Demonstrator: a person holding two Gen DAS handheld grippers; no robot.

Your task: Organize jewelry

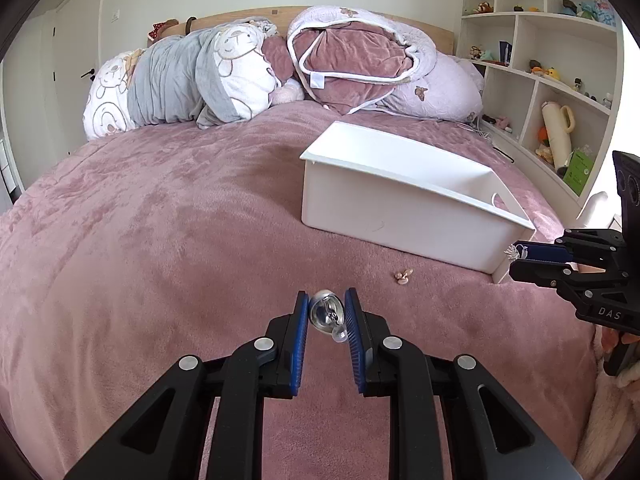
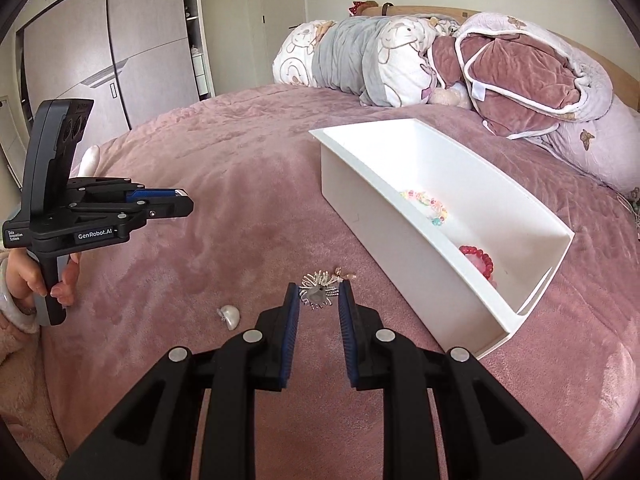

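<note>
Pink bed (image 1: 160, 240), pillows (image 1: 180, 80), white shelves (image 1: 532, 76)
</note>
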